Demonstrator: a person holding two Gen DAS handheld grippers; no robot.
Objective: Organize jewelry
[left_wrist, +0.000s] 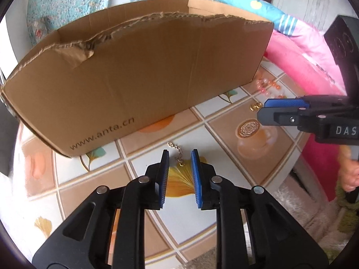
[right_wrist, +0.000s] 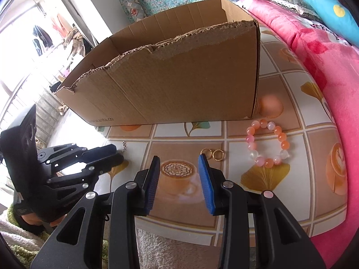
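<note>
Jewelry lies on my tiled counter (right_wrist: 258,201) in front of the torn cardboard box (right_wrist: 179,85).
Bead bracelet (right_wrist: 268,144) right of two gold rings (right_wrist: 212,154); gold chain (left_wrist: 178,154) between my left gripper (left_wrist: 179,157)'s parted jaws, unpinched; right gripper (right_wrist: 179,163) open, empty.

The cardboard box (left_wrist: 139,76) hides its own inside; the gold chain (left_wrist: 178,154) is partly hidden between the left gripper's (left_wrist: 179,157) fingers
</note>
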